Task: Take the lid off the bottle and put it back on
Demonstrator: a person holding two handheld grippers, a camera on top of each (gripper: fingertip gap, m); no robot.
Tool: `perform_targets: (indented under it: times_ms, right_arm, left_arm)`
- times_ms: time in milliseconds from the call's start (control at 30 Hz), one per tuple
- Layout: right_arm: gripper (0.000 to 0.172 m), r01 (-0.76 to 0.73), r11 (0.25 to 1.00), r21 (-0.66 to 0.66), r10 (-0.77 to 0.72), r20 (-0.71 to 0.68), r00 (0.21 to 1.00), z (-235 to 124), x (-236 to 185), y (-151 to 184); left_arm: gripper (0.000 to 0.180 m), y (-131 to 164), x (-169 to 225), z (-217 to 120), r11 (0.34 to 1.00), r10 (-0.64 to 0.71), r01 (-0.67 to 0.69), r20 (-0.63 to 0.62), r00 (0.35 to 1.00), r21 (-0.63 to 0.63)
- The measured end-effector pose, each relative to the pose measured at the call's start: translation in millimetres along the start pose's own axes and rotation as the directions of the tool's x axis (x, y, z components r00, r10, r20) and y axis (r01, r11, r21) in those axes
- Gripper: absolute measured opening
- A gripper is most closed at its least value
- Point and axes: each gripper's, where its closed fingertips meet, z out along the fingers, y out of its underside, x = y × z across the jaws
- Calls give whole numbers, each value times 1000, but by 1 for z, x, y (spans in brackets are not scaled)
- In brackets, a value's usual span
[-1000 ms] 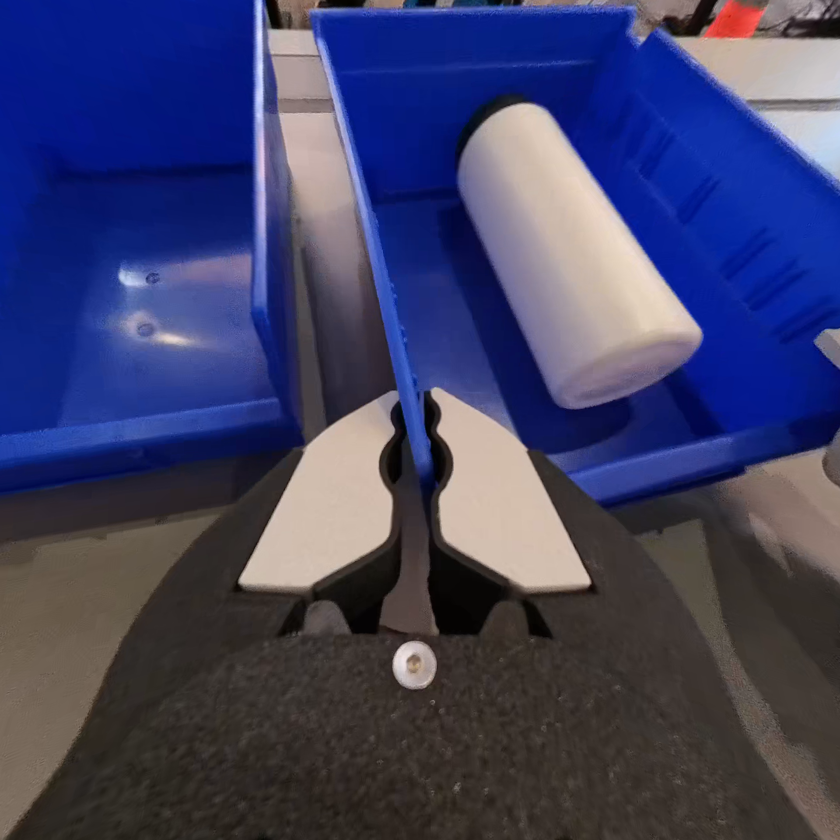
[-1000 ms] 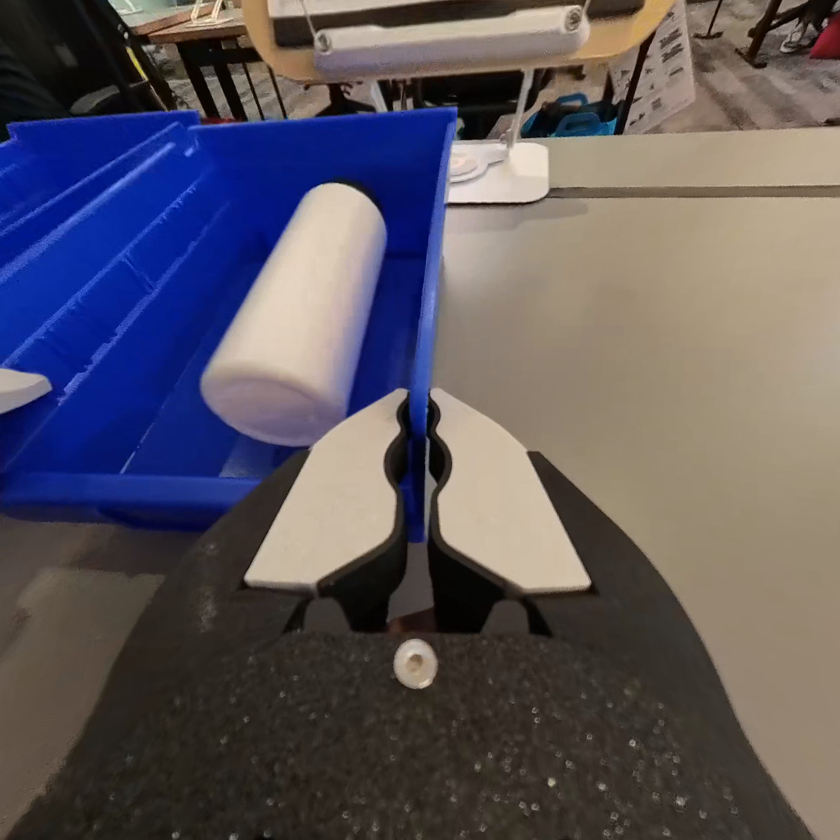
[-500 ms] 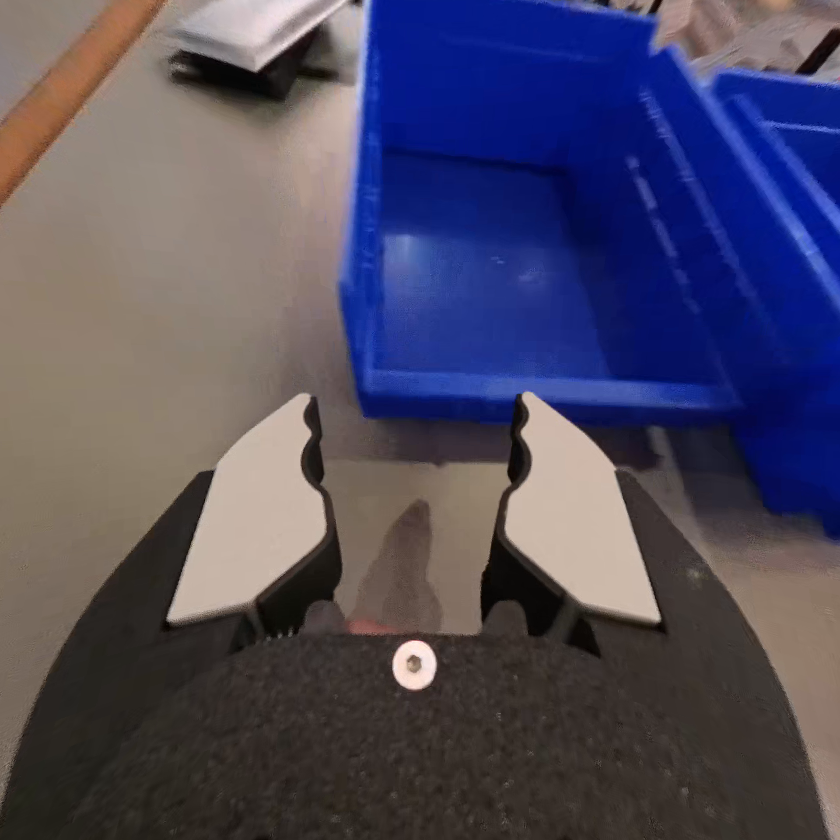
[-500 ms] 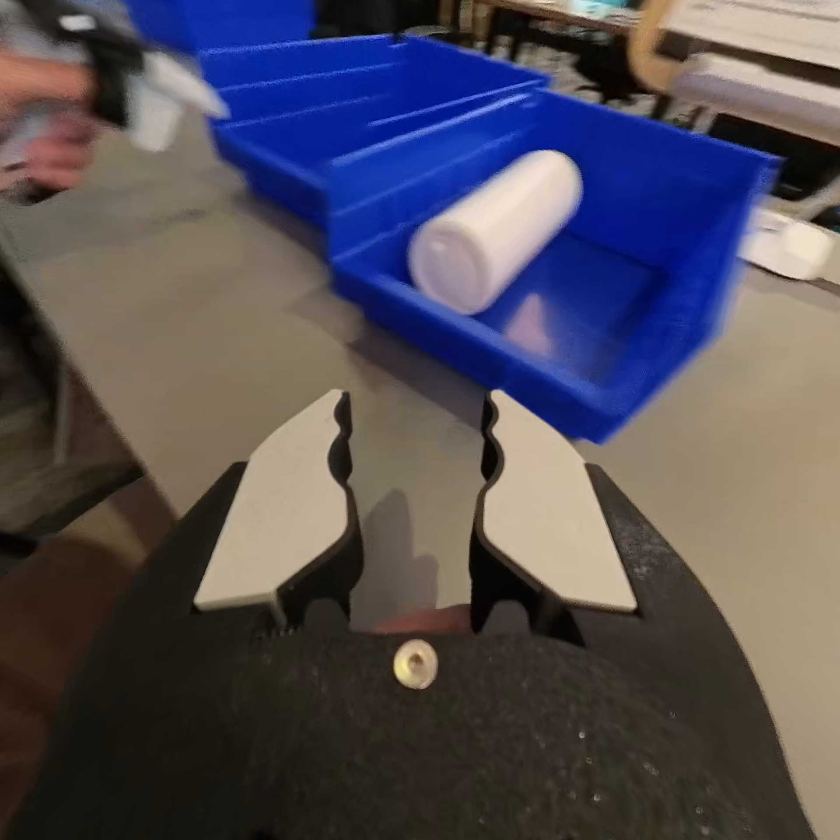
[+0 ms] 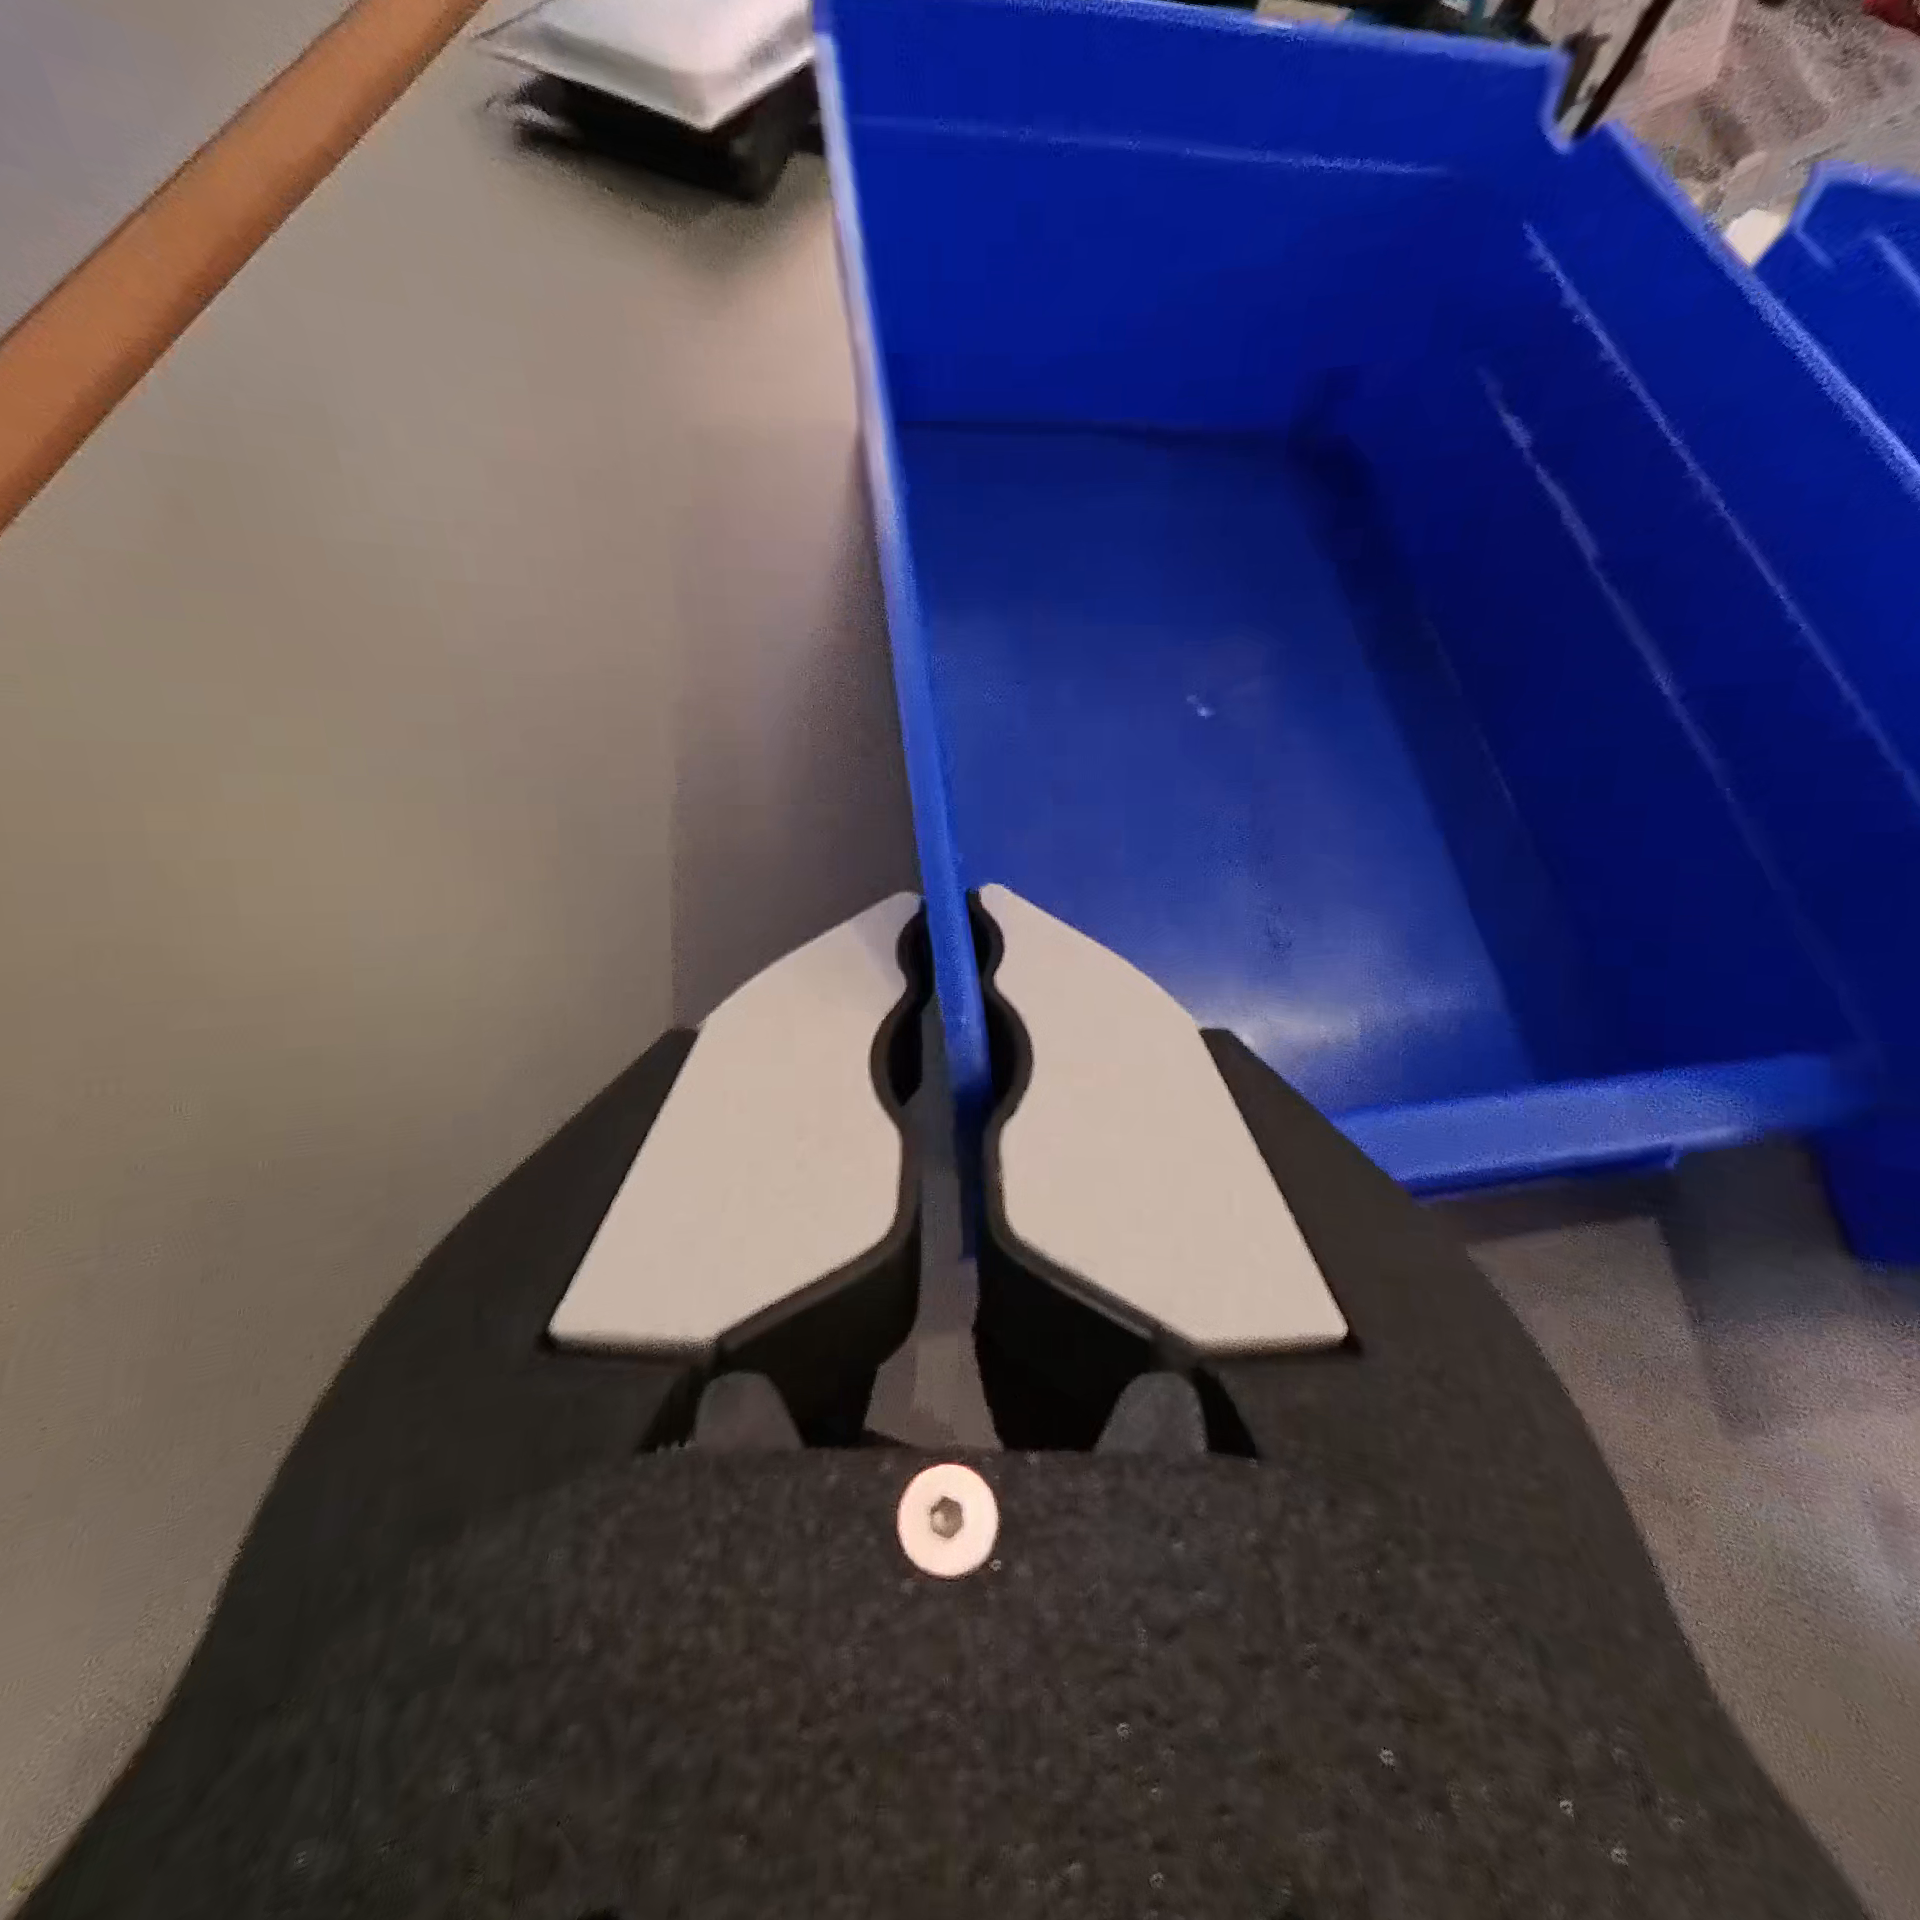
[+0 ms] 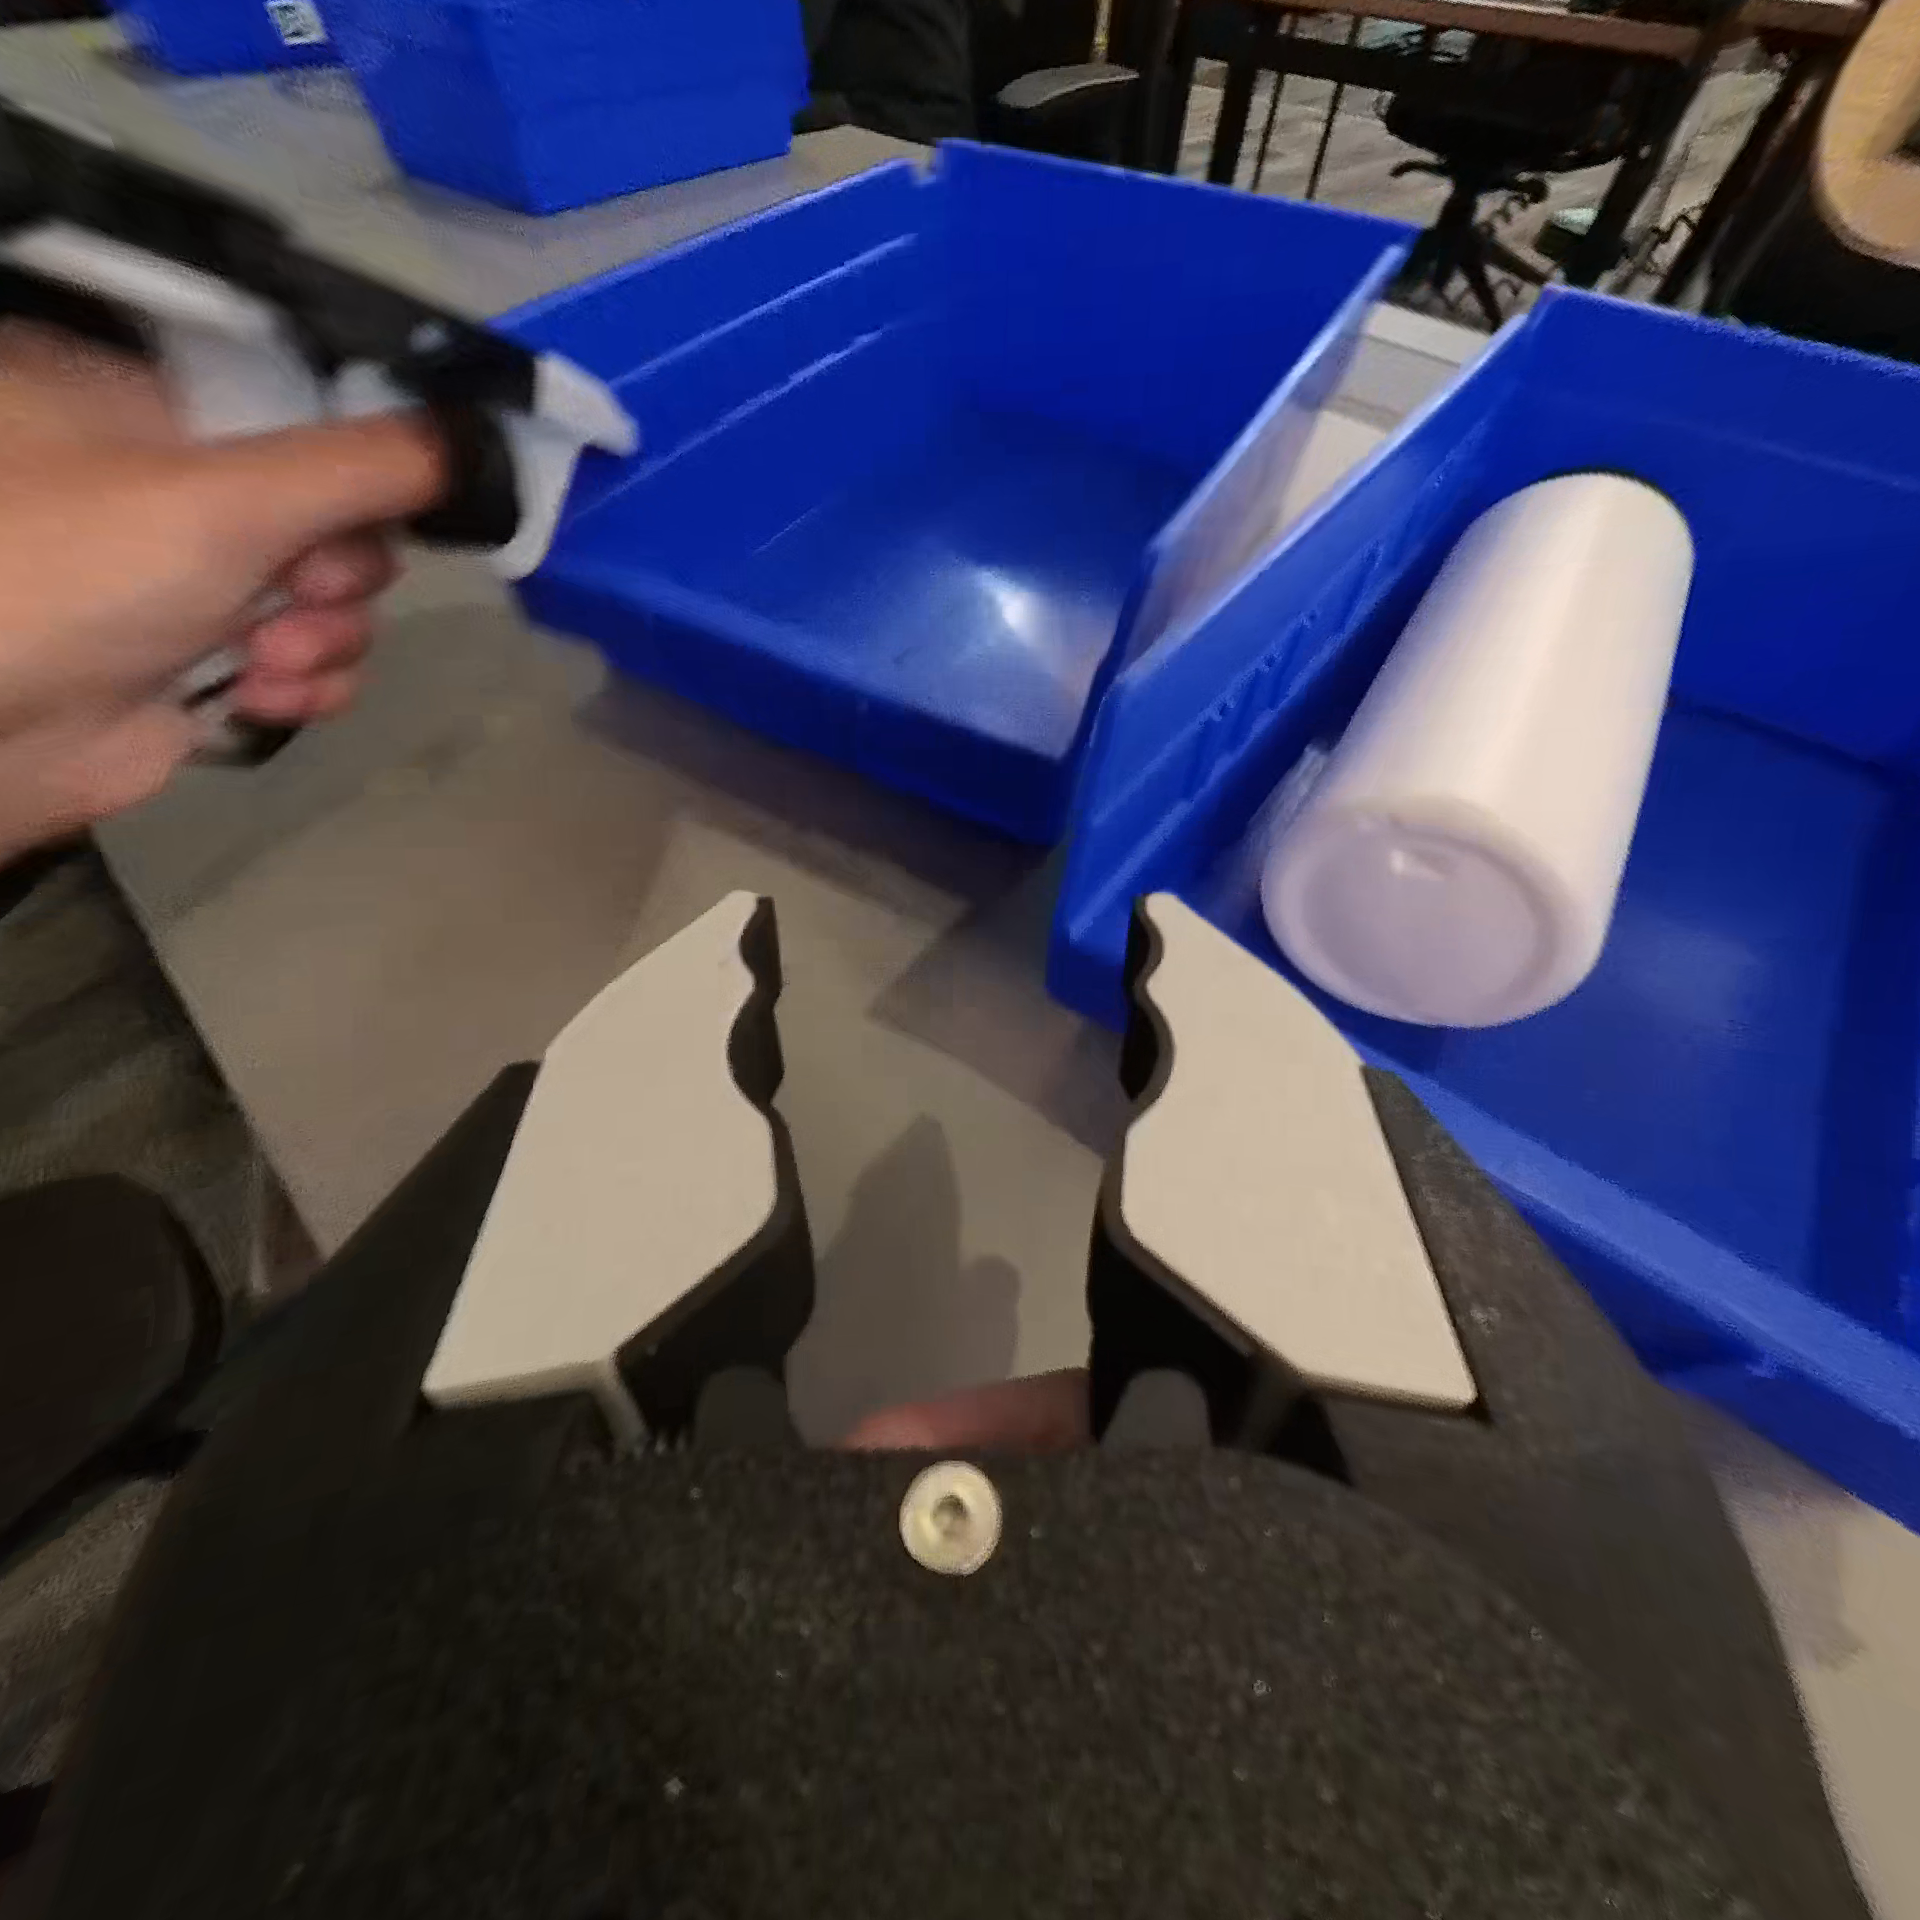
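The left wrist view looks forward and down along its own fingers [image 5: 1091, 1122], very near the left wall of an empty blue bin [image 5: 1195, 727], with the grey desk [image 5: 416, 675] stretching far to the left. The right wrist view sits farther back and higher, above the desk's near edge, facing far and left across the same bin [image 6: 883, 540] and a second bin [image 6: 1766, 935] to its right. Both share the empty bin.

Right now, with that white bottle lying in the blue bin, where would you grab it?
Probably around the middle of the white bottle, coming from above with the open right gripper: it lies on its side, its round flanks exposed, while bin walls crowd it.
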Motion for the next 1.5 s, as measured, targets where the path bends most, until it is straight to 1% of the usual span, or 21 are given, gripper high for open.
perform_targets:
  times_ms: [100, 233, 267, 300, 333, 367, 400, 467, 567, 667, 767, 867, 933, 1000, 1100, 1167, 1267, 1367, 1433, 1467, 1500]
  right_arm:
    - [63, -25, 999, -20, 24, -42, 999, 20, -2, -2]
    - [67, -52, 998, -23, 50, -91, 995, 28, -6, 0]
    - [60, -41, 999, -29, 38, -106, 994, 26, -7, 1]
    - [34, -13, 999, -37, 11, -51, 999, 24, -18, 2]
    - [13, 6, 999, -51, -6, 0, 1000, 21, -29, 3]
    - [8, 21, 997, -73, -23, -18, 1000, 16, -33, 6]
    - [8, 58, 996, -72, -61, -38, 997, 12, -35, 5]
    - [7, 120, 993, -15, -121, -70, 990, -2, -35, -6]
    - [6, 144, 984, 109, -133, -105, 986, -35, -24, -39]
    - [5, 153, 960, 235, -107, -195, 975, -79, 13, -81]
    - [4, 129, 938, 321, -23, -313, 949, -126, 78, -111]
    - [4, 132, 935, 328, 39, -466, 884, -174, 160, -117]
    - [4, 98, 943, 317, 91, -531, 842, -203, 220, -108]
    - [3, 37, 952, 304, 154, -579, 800, -229, 281, -86]
    - [3, -64, 968, 245, 211, -640, 739, -261, 362, -36]
    - [3, -151, 961, 232, 269, -648, 712, -276, 401, 2]
    - [3, -234, 957, 175, 289, -677, 677, -292, 438, 60]
    - [2, -309, 943, 121, 309, -660, 684, -294, 455, 109]
    - [3, -320, 942, 96, 303, -653, 694, -291, 460, 131]
    - [3, -301, 947, 108, 298, -643, 706, -290, 461, 134]
    - [3, -319, 940, 118, 319, -632, 706, -290, 462, 137]
  left_arm:
    - [4, 28, -2, -44, 1000, -5, 5, 71, 997, 4]
    - [5, 60, -9, -93, 996, -86, 84, 81, 993, 28]
    - [5, 66, -9, -103, 994, -103, 100, 79, 992, 38]
    - [5, 71, -8, -112, 993, -113, 109, 81, 990, 46]
    - [5, 76, -7, -120, 992, -119, 114, 95, 988, 53]
    - [5, 81, -6, -127, 991, -128, 121, 113, 985, 61]
    - [5, 84, -4, -136, 987, -149, 141, 122, 981, 73]
    - [5, 82, 5, -153, 978, -185, 171, 110, 977, 123]
    - [4, 55, 31, -175, 971, -128, 105, 94, 987, 217]
    - [4, 8, 82, -186, 952, -23, 8, 46, 999, 307]
    - [5, -38, 158, -175, 927, 83, -57, -55, 995, 371]
    - [5, -70, 252, -150, 914, 187, -113, -157, 970, 390]
    - [6, -79, 320, -129, 909, 249, -150, -220, 943, 388]
    - [7, -76, 388, -104, 913, 302, -195, -270, 914, 359]
    - [7, -49, 475, -64, 929, 333, -244, -335, 881, 279]
    - [7, -24, 519, -42, 937, 337, -271, -373, 864, 219]
    - [7, 21, 563, -15, 942, 336, -309, -410, 848, 132]
    - [8, 62, 580, 2, 945, 309, -323, -433, 847, 42]
    - [10, 74, 585, 5, 947, 309, -315, -425, 850, 59]
    - [11, 74, 586, 4, 948, 313, -309, -416, 854, 79]
    - [12, 76, 588, 3, 947, 315, -309, -425, 849, 84]
